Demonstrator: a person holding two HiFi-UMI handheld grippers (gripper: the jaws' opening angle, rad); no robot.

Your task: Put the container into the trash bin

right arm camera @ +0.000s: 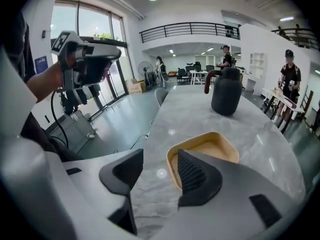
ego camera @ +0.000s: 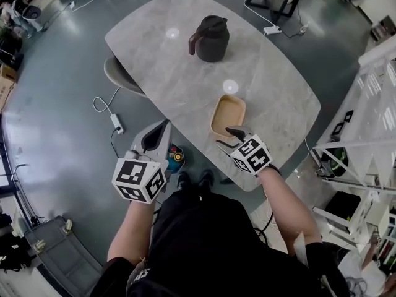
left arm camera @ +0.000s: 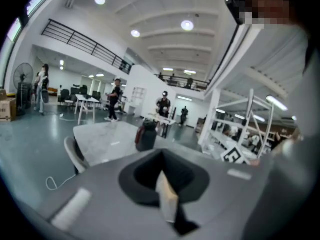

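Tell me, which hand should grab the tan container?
Probably right. The right gripper hangs open at the container's near rim; the left gripper is off the table, over the floor.

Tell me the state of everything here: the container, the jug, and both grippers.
Container: upright on the table, empty, not gripped.
Jug: upright, lid on.
Right gripper: open, at the container's near rim.
Left gripper: shut, held off the table.
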